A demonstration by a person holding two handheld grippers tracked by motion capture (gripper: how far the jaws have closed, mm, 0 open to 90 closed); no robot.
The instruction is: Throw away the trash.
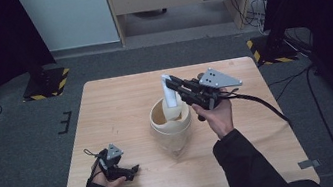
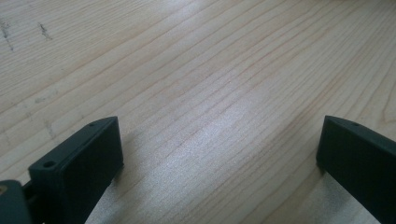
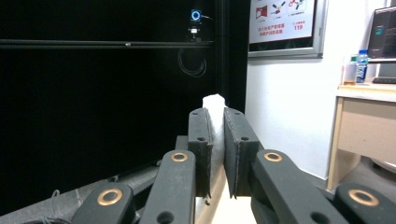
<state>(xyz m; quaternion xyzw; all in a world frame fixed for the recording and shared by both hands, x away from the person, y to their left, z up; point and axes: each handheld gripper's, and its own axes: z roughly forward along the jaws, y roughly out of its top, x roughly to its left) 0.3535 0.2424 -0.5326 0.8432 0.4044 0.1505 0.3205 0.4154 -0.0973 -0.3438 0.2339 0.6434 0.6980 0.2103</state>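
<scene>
1. Two grippers work over a pale wooden surface (image 1: 121, 105), seen from the high view with the person's dark sleeves coming in from the near edge.
2. At the near left, the left gripper (image 1: 133, 169) lies low on the surface, well apart from everything else; a grey three-cornered plate sits on top of it.
3. Its own view looks down on bare wood grain, and the left gripper (image 2: 219, 149) has its jaws spread wide with nothing between them.
4. Near the middle of the surface stands a round, cream-coloured container (image 1: 171, 123) with an open top, upright; what lies inside it cannot be made out.
5. Just above the far rim of that container a white, upright strip-like object (image 1: 170, 92) is lifted clear of the surface; its lower end hangs at the container's mouth, and whether it touches the rim cannot be told.
6. To the right of the container, the right gripper (image 1: 176, 86) points left and is clamped on the white object near its upper part.
7. From the right gripper view, the right gripper (image 3: 215, 154) has its two black jaws drawn close together, pinching the white object (image 3: 214, 103), whose top pokes out above the pads.
8. Behind that gripper, the hand (image 1: 218, 115) holds its body, with a black cable trailing off to the right.
</scene>
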